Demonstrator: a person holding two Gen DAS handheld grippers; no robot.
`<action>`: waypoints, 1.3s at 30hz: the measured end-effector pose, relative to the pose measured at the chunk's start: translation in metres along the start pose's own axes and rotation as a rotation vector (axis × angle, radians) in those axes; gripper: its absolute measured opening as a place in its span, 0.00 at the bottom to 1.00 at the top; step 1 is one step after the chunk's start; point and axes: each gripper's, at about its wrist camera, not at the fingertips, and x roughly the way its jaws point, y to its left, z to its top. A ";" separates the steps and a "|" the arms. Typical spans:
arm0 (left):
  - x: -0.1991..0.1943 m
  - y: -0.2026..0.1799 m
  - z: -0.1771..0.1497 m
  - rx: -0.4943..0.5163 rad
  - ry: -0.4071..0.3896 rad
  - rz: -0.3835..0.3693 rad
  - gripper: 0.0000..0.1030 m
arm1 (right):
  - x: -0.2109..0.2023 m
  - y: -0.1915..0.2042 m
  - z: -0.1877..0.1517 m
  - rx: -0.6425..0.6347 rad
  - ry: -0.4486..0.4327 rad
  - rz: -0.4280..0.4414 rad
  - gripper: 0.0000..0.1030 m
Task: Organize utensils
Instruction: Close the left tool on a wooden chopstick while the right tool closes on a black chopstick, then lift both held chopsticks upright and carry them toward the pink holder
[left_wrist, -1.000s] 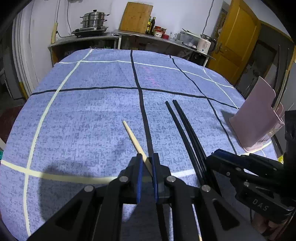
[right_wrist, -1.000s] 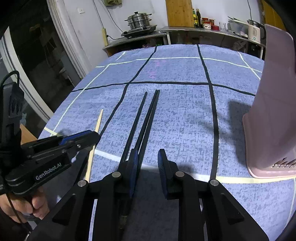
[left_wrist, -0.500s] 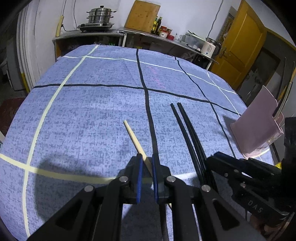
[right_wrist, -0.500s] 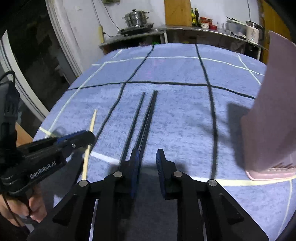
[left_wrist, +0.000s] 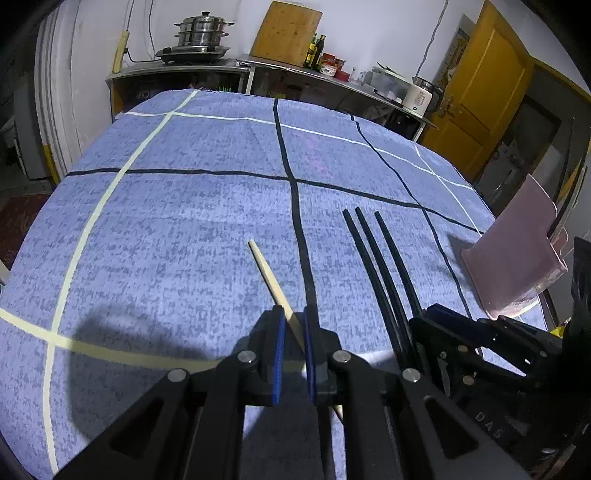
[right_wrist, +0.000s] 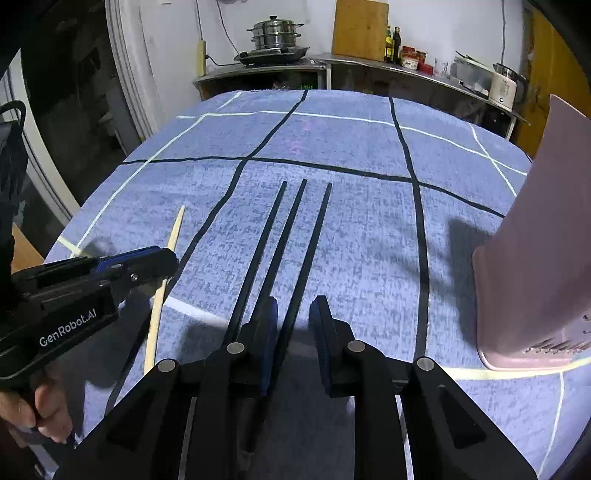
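A pale wooden chopstick (left_wrist: 266, 272) lies on the blue cloth and passes between the fingers of my left gripper (left_wrist: 293, 322), which are close around it. It also shows in the right wrist view (right_wrist: 168, 258). Three black chopsticks (right_wrist: 291, 236) lie side by side, fanned at the far ends. My right gripper (right_wrist: 293, 314) is open over them, with one black chopstick between its fingers. The black chopsticks also show in the left wrist view (left_wrist: 384, 266). A pink utensil holder (right_wrist: 535, 258) stands at the right.
The table is covered by a blue cloth (left_wrist: 184, 221) with black and white lines. A counter with a steel pot (left_wrist: 201, 31), a cutting board and bottles stands behind. A yellow door (left_wrist: 480, 99) is at the back right.
The black chopsticks have spread from a tight bundle into three fanned sticks. My right gripper now straddles one. My left gripper stays on the wooden chopstick.
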 end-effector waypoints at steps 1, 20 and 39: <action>0.001 0.000 0.001 0.001 -0.002 -0.003 0.10 | -0.001 -0.004 -0.001 0.018 -0.004 0.003 0.11; -0.008 0.003 -0.003 -0.015 0.035 -0.011 0.10 | -0.034 -0.037 -0.023 0.092 0.011 0.049 0.13; 0.009 -0.007 0.014 0.032 0.065 0.075 0.10 | 0.000 -0.031 0.009 0.040 0.061 0.027 0.13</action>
